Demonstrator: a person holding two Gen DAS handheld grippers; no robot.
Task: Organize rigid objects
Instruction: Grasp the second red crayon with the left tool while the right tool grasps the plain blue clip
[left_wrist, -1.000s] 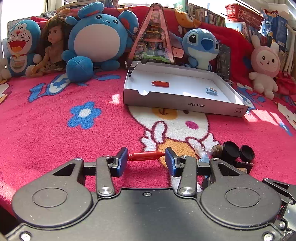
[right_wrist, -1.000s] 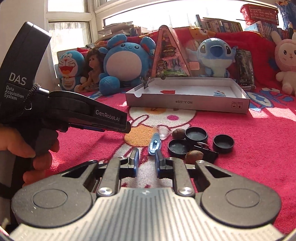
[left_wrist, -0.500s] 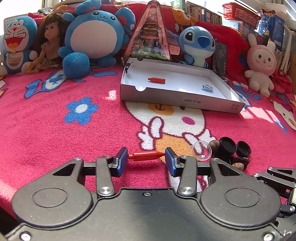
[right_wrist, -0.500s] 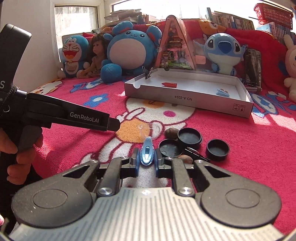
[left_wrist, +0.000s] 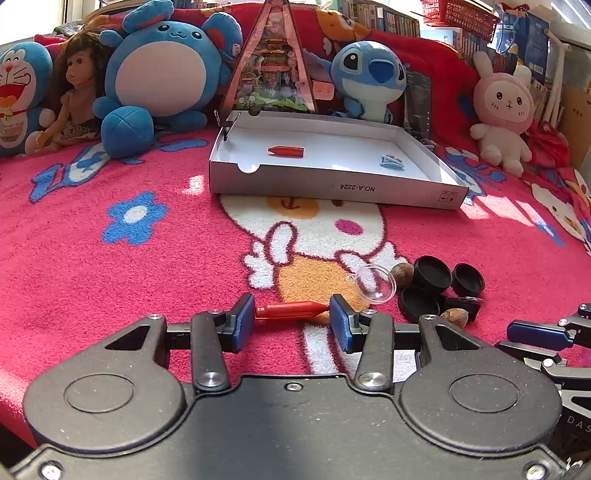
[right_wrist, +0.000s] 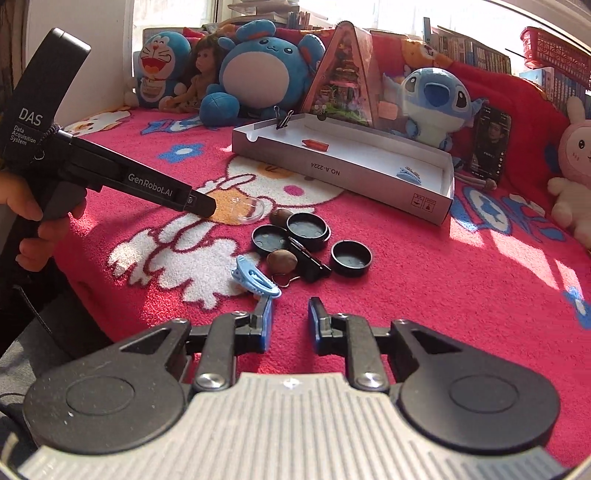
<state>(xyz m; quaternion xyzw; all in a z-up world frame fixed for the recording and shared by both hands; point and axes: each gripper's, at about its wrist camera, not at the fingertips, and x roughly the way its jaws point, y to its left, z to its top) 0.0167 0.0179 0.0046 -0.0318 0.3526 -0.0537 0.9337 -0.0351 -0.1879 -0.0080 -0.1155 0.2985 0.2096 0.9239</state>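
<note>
- While the left gripper is sitting at the lower centre of its own view, we are clamping a small red plastic crayon-shaped piece lengthwise between its blue pads, one end against each pad.
- In the right wrist view, we are holding the right gripper with its jaws slightly apart and nothing between them; they have just been opening.
- A light blue plastic hair clip is lying on the pink patterned fleece blanket, just above the tip of the right gripper's left finger; we cannot tell whether it is touching that tip.
- Right of the clip, near the frame's centre, three round black plastic caps, two brown nuts and a black binder clip are crowding together.
- A clear plastic half-sphere is resting left of that pile, partly hidden behind the nose of the left gripper's black body.
- Above the centre of the frame, a shallow white cardboard box lid is sitting open side up, holding a second red crayon-shaped piece towards its left and a small blue-and-white boat-shaped piece near its right corner.
- Another black binder clip is gripping the box's far left wall.
- A hand is gripping the left gripper's handle at the left edge.
- Plush toys are lining the top of the frame.
</note>
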